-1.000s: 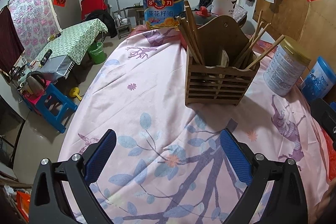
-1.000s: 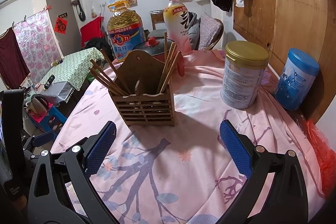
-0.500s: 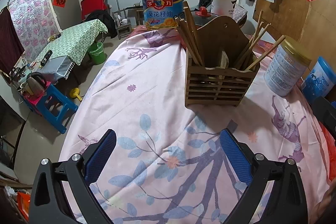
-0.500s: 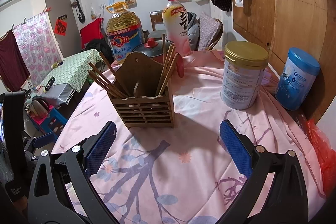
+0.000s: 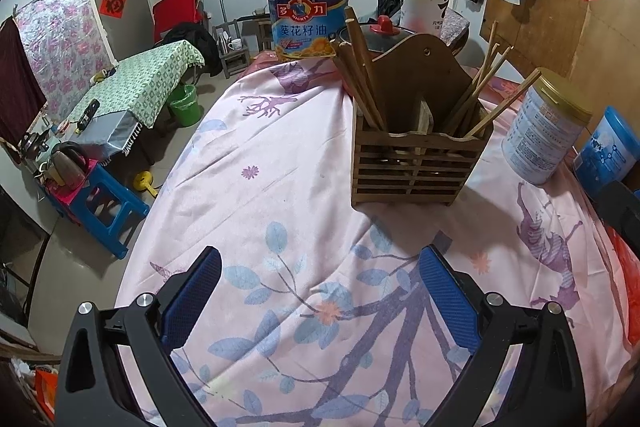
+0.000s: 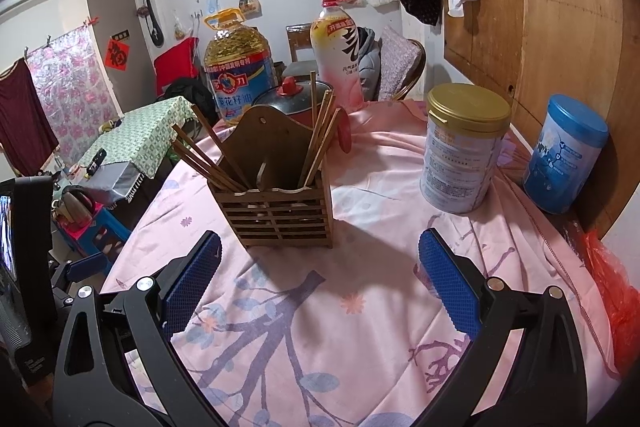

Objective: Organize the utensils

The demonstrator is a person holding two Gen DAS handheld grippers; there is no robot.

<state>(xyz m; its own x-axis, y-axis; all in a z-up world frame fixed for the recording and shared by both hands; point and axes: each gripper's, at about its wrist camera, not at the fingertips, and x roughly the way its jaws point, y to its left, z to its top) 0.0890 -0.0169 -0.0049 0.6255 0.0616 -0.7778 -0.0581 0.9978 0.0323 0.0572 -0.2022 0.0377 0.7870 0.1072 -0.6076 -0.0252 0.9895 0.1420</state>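
Observation:
A slatted wooden utensil holder (image 5: 416,163) stands on the pink flowered tablecloth (image 5: 280,187). Several wooden chopsticks (image 5: 360,75) lean out of its left compartment and several thinner ones (image 5: 488,91) out of its right. It also shows in the right wrist view (image 6: 280,215), with chopsticks (image 6: 208,159) in both sides. My left gripper (image 5: 320,291) is open and empty, low over the cloth in front of the holder. My right gripper (image 6: 320,267) is open and empty, also just in front of the holder.
A gold-lidded tin (image 6: 464,151) and a blue tin (image 6: 564,155) stand right of the holder by the wooden wall. An oil jug (image 6: 240,71), a pot (image 6: 288,99) and a drink bottle (image 6: 336,47) stand behind it. The table edge drops off at left (image 5: 160,195).
The right wrist view has risen and drawn back slightly from the holder. The left gripper has barely moved. Both stay open.

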